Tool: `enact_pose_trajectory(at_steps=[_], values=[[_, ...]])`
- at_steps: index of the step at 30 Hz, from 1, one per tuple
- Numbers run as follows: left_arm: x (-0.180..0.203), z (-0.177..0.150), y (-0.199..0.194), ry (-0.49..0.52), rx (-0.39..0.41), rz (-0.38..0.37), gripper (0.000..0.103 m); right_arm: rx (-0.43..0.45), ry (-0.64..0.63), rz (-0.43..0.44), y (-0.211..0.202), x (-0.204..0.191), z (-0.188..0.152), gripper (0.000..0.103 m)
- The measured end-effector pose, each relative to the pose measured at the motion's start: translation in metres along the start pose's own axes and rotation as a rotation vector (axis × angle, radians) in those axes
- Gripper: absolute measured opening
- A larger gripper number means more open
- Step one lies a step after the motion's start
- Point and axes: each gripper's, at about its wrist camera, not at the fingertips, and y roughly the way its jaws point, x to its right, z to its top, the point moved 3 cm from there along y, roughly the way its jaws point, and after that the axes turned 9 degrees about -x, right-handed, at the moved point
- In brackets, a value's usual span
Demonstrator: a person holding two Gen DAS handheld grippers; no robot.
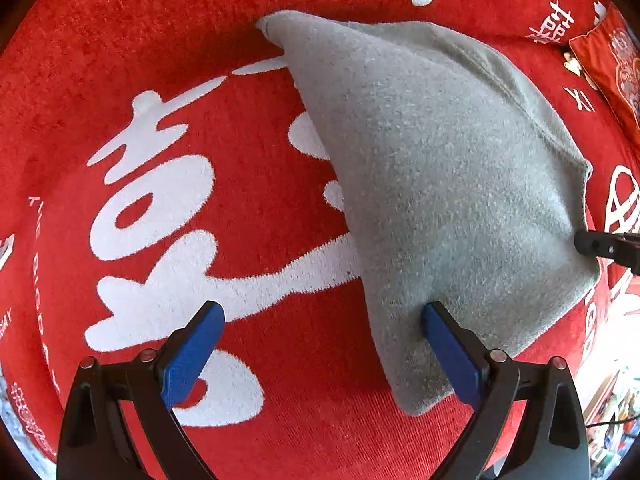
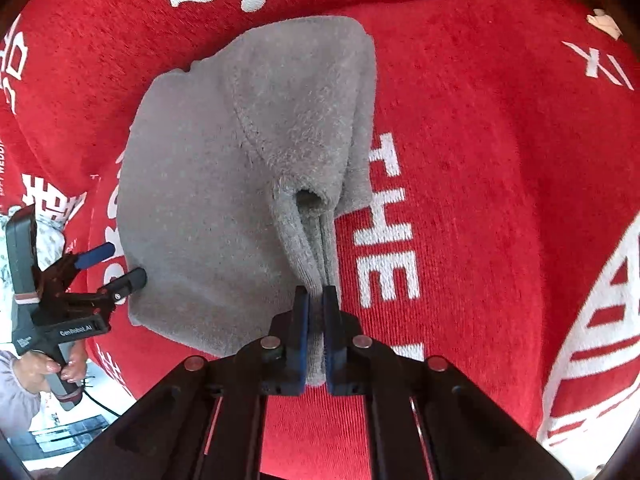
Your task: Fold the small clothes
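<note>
A small grey fleece garment (image 1: 432, 184) lies folded on a red blanket with white characters (image 1: 192, 208). My left gripper (image 1: 324, 344) is open; its right finger rests at the garment's near left edge, its left finger over bare blanket. In the right wrist view my right gripper (image 2: 316, 320) is shut on a bunched edge of the grey garment (image 2: 224, 184), near a small cuff-like opening (image 2: 310, 198). The left gripper (image 2: 114, 264) shows there at the garment's left edge, open. The right gripper's tip (image 1: 600, 246) shows at the far right of the left wrist view.
A red pillow or cloth with white pattern (image 1: 612, 64) lies at the blanket's far right corner. The person's hand (image 2: 44, 368) holds the left gripper's handle. Beyond the blanket's edge is floor and clutter (image 1: 612, 408).
</note>
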Motion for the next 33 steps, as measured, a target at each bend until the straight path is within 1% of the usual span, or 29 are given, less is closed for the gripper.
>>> enact_pose_trajectory(at_steps=[2, 3, 6, 7, 9, 10, 11, 13, 14, 15, 16, 17, 19, 21, 22, 23, 27, 30, 33], values=[[-0.001, 0.0, -0.006, 0.0, 0.011, 0.013, 0.1, 0.006, 0.052, 0.012, -0.009, 0.002, 0.0, 0.009], [-0.002, 0.001, -0.009, -0.002, 0.018, 0.018, 0.1, 0.014, 0.084, 0.038, -0.012, 0.003, -0.001, 0.013], [-0.006, 0.004, -0.017, -0.021, 0.028, 0.013, 0.1, 0.077, 0.166, 0.151, -0.03, 0.006, -0.001, 0.02], [-0.008, 0.005, -0.019, -0.03, 0.029, 0.011, 0.1, 0.105, 0.179, 0.181, -0.037, 0.008, 0.002, 0.025], [-0.009, 0.008, -0.022, -0.042, 0.035, 0.012, 0.1, 0.144, 0.2, 0.186, -0.045, 0.012, 0.011, 0.061], [-0.01, 0.01, -0.023, -0.048, 0.042, 0.017, 0.1, 0.161, 0.205, 0.188, -0.047, 0.012, 0.018, 0.064], [-0.013, 0.012, -0.024, -0.05, 0.046, 0.025, 0.1, 0.162, 0.205, 0.192, -0.046, 0.011, 0.023, 0.064], [-0.012, 0.014, -0.027, -0.052, 0.047, 0.037, 0.1, 0.141, 0.198, 0.192, -0.038, 0.008, 0.037, 0.052], [-0.012, 0.016, -0.027, -0.052, 0.044, 0.04, 0.1, 0.121, 0.192, 0.178, -0.033, 0.005, 0.043, 0.036], [-0.013, 0.018, -0.027, -0.053, 0.043, 0.041, 0.1, 0.092, 0.19, 0.161, -0.028, 0.006, 0.047, 0.028], [-0.013, 0.019, -0.027, -0.054, 0.044, 0.041, 0.1, 0.073, 0.185, 0.149, -0.024, 0.004, 0.051, 0.022], [-0.013, 0.02, -0.027, -0.056, 0.047, 0.038, 0.1, 0.071, 0.161, 0.103, -0.022, 0.002, 0.053, 0.016], [-0.014, 0.021, -0.027, -0.064, 0.052, 0.034, 0.1, 0.082, 0.123, 0.044, -0.018, -0.007, 0.053, 0.016], [-0.014, 0.022, -0.026, -0.074, 0.044, 0.024, 0.1, 0.077, 0.107, 0.019, -0.013, -0.003, 0.05, 0.016], [-0.013, 0.021, -0.027, -0.075, 0.042, 0.025, 0.1, 0.081, 0.123, 0.037, -0.01, -0.001, 0.051, 0.016], [-0.013, 0.022, -0.027, -0.077, 0.041, 0.027, 0.1, 0.085, 0.16, 0.075, -0.01, 0.004, 0.05, 0.016], [-0.013, 0.023, -0.027, -0.079, 0.038, 0.033, 0.1, 0.085, 0.23, 0.137, -0.011, 0.008, 0.047, 0.017], [-0.014, 0.025, -0.026, -0.085, 0.037, 0.029, 0.1, 0.078, 0.255, 0.157, -0.015, 0.009, 0.044, 0.019], [-0.015, 0.026, -0.025, -0.088, 0.037, 0.027, 0.1, 0.069, 0.251, 0.156, -0.019, 0.006, 0.041, 0.021]])
